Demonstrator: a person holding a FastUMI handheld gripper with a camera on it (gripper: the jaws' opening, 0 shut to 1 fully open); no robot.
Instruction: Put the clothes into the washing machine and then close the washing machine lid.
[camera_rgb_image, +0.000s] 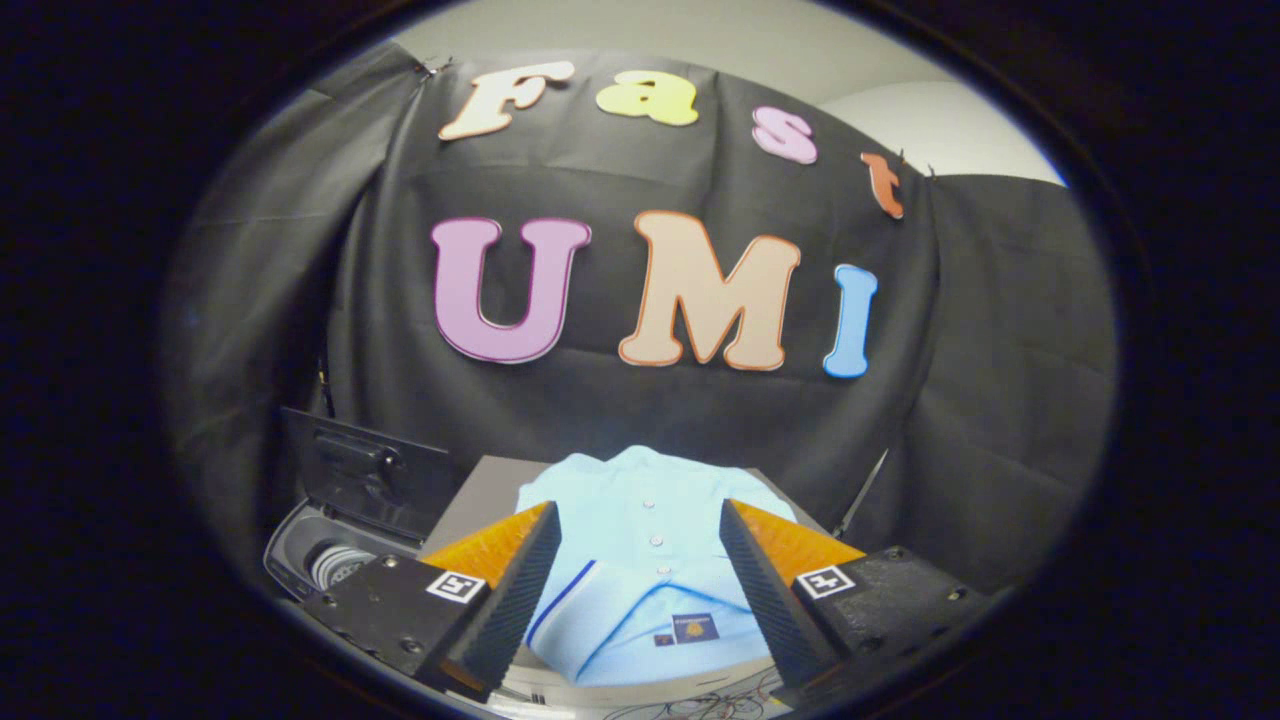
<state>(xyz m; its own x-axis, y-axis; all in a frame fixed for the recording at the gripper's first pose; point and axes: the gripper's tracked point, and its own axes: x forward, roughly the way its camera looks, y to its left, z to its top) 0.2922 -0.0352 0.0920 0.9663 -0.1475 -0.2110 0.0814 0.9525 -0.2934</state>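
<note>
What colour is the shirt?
Light blue, with a darker blue trim line; the gripper view shows the shirt between the open hand-held gripper's fingers.

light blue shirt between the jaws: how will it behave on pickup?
The light blue shirt is folded cloth, so it is probably floppy and will likely unfold and drape when lifted. It looks thin, so probably light. The gripper has its jaws open on either side of it.

Black cloth (640, 420) hangs creased across the booth wall in front of me. Above it I see a pale wall (930, 120), evenly lit. A grey tabletop (478, 495) sits below.
</note>
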